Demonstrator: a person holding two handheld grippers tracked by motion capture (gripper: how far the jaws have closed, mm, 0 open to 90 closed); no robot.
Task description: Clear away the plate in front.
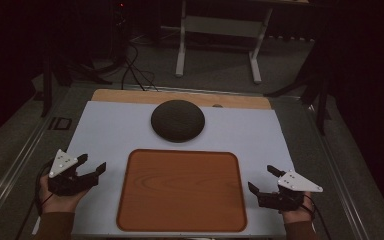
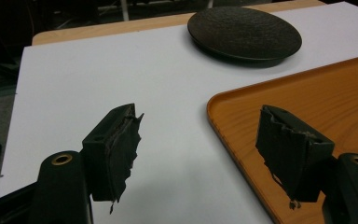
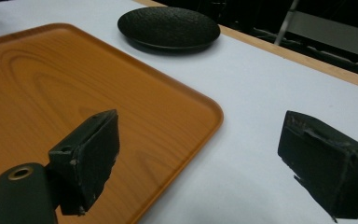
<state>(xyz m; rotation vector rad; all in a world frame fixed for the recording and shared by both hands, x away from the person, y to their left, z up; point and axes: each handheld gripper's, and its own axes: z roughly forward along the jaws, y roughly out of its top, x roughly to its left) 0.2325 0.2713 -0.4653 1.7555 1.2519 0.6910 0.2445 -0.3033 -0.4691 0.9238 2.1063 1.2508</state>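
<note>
A wooden table carries a white sheet that covers nearly all of its top. On the sheet lie a dark, round textured plate at the far side and an orange-brown wooden tray just in front of it, apart.

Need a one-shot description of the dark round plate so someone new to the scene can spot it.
Start at the white sheet covering the table. On it lies a rounded orange wooden tray, and just beyond the tray's far edge sits the black textured round plate. It is the one round, dark thing there, apart from the tray.
</note>
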